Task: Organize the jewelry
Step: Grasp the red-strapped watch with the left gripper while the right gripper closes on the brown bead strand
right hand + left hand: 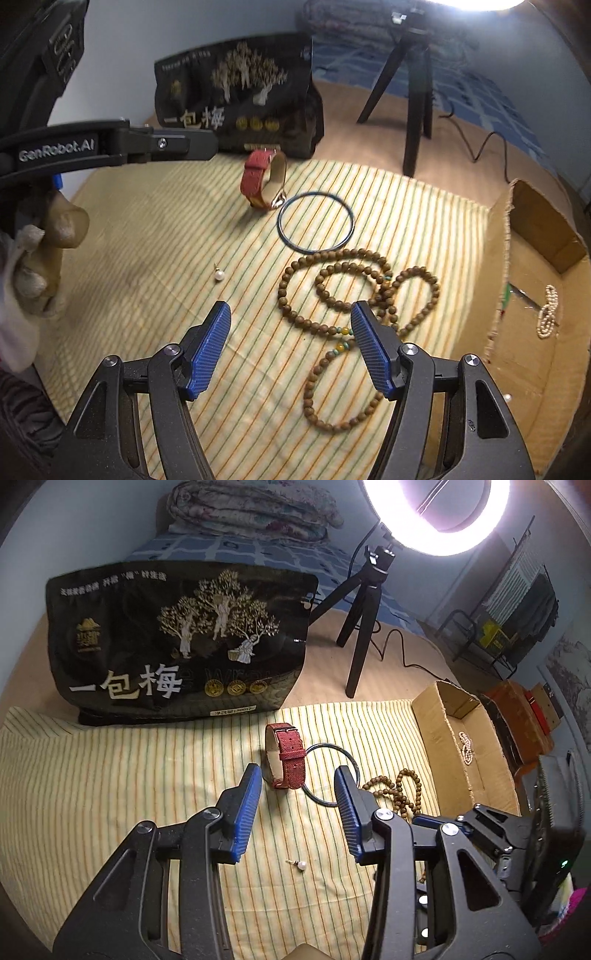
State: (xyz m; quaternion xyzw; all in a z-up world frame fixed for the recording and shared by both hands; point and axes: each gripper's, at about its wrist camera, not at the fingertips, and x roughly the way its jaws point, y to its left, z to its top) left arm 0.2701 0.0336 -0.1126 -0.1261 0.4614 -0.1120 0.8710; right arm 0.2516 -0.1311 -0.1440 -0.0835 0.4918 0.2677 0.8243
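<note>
A red watch strap stands on the striped cloth, also in the right wrist view. A thin blue bangle lies beside it. A long wooden bead string lies near the cardboard box, which holds a small pearl bracelet. A pearl earring lies on the cloth. My left gripper is open and empty, just short of the strap. My right gripper is open and empty over the beads.
A black snack bag stands at the back of the cloth. A ring light on a black tripod stands behind, its cable trailing right. Boxes and a rack sit at the far right.
</note>
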